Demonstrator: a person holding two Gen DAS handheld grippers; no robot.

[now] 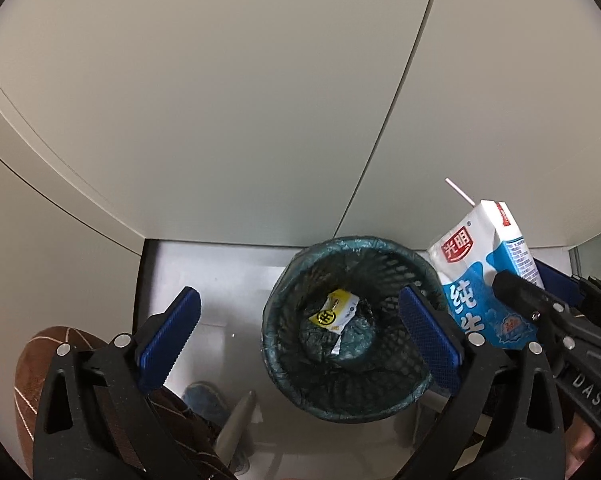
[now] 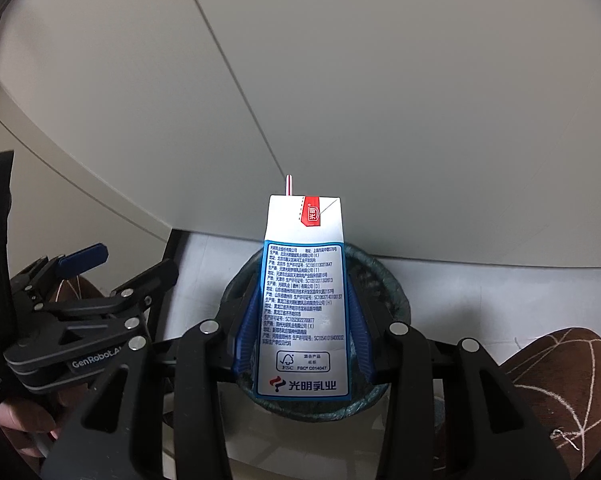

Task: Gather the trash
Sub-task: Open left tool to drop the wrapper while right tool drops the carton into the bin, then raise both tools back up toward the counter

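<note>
- Left wrist view: the left gripper [image 1: 300,336] stands wide apart with nothing between its blue pads [image 1: 168,340]. It hangs over a black mesh wastebasket [image 1: 380,396] lined with a dark bag, which sits on the pale floor [image 1: 220,280].
- Down in the basket lies a yellow-and-white wrapper [image 1: 334,314], near its centre.
- At about 3 o'clock from the basket, the right gripper [image 1: 536,292] holds a blue-and-white milk carton [image 1: 476,280], its straw [image 1: 458,191] poking out toward 11 o'clock.
- Right wrist view: the right gripper [image 2: 302,332] is clamped on the milk carton [image 2: 302,300], upright, directly over the wastebasket [image 2: 388,280]. The left gripper [image 2: 112,264] shows at 9 o'clock.
</note>
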